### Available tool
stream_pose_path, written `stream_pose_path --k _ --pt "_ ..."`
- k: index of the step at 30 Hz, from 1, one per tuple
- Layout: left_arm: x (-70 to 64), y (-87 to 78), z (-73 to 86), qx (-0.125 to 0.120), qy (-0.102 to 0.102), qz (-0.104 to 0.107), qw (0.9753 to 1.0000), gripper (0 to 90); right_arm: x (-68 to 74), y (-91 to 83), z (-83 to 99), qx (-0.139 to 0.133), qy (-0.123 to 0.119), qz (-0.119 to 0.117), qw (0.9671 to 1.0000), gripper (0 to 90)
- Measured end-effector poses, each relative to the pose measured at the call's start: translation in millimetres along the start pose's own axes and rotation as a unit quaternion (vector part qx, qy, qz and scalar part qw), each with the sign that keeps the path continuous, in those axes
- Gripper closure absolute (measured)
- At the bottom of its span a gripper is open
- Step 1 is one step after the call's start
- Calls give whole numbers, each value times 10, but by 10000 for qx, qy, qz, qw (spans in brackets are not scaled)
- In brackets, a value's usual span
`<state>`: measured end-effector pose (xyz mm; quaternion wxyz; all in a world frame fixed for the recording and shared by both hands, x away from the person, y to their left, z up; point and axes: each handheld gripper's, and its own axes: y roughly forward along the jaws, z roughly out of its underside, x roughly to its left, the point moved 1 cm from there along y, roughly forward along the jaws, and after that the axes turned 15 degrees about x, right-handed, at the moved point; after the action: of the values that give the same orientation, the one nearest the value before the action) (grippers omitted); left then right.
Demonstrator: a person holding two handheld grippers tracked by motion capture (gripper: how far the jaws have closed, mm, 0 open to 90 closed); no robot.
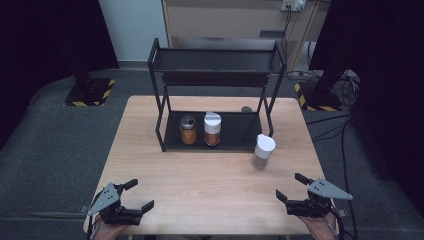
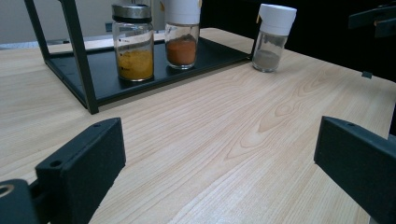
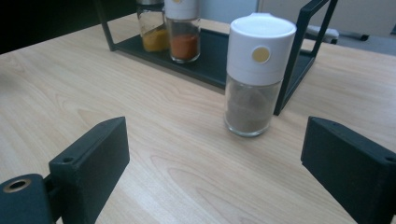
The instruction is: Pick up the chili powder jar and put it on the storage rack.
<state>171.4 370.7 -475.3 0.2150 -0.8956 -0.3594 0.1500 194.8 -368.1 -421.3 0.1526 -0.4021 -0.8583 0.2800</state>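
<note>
While jaws spread, right gripper [image 1: 292, 191] faces white-capped jar [image 3: 257, 74] | jar ahead, apart | left gripper [image 1: 134, 195] spread

Item: spice jar [image 1: 263, 151] [image 2: 273, 38] [image 3: 256, 74]
Look: clear glass, white cap, grey-brown powder
Pose: upright, capped
Place: on the table, just outside the rack's front right leg, nearest the right gripper

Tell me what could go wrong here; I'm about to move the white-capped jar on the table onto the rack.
The jar stands close beside the rack's front post, so a wide-open right gripper may knock the post or tip the jar. On the lower shelf, two jars already stand at the left; setting it down too near could bump them.
</note>
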Motion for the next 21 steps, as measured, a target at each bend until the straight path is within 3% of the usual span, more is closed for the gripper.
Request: stream_pose_path --k 6,21 --pt "7 1 4 -19 -2 26 10000 12 -5 24 21 3 -71 8 10000 80" --pt "11 -1 8 -21 -26 22 10000 12 -31 35 43 -2 17 9 10000 79"
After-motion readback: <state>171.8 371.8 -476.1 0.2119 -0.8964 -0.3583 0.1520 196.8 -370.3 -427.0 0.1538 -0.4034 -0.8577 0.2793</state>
